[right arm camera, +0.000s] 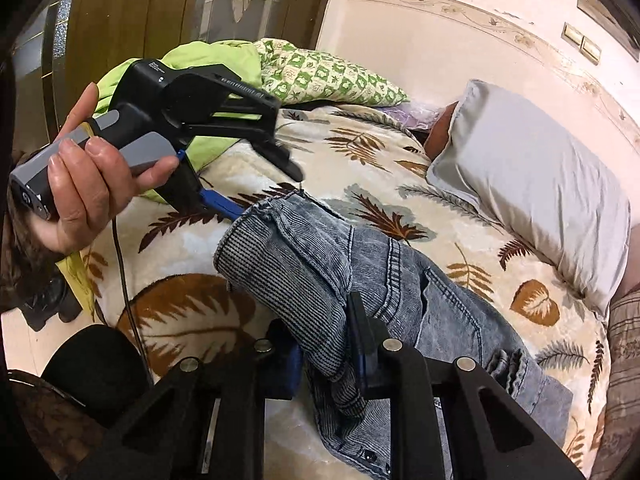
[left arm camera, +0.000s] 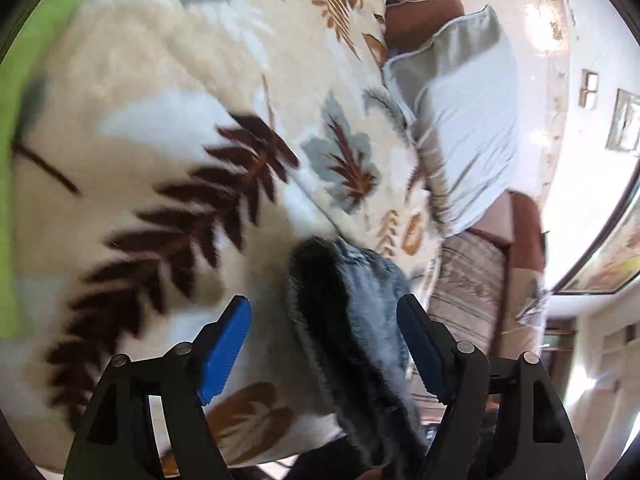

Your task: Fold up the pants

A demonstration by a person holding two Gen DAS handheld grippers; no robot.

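Observation:
Grey-blue washed jeans (right arm camera: 404,276) with a ribbed knit band lie on a leaf-patterned blanket (right arm camera: 360,152); one end is lifted off it. My right gripper (right arm camera: 326,356) is shut on the ribbed band, which is bunched between its blue pads. In the right wrist view a hand (right arm camera: 80,184) holds my left gripper (right arm camera: 262,191) at the raised far edge of the jeans. In the left wrist view that gripper (left arm camera: 323,344) stands open. The jeans (left arm camera: 352,304) hang between its blue pads, close to the right pad and clear of the left one.
A grey pillow (right arm camera: 532,184) lies along the bed's right side by the wall. A lime-green cover (right arm camera: 208,60) and a green-patterned cloth (right arm camera: 324,76) are heaped at the far end. A cable (right arm camera: 124,276) hangs at the left, beside a wooden door (right arm camera: 132,8).

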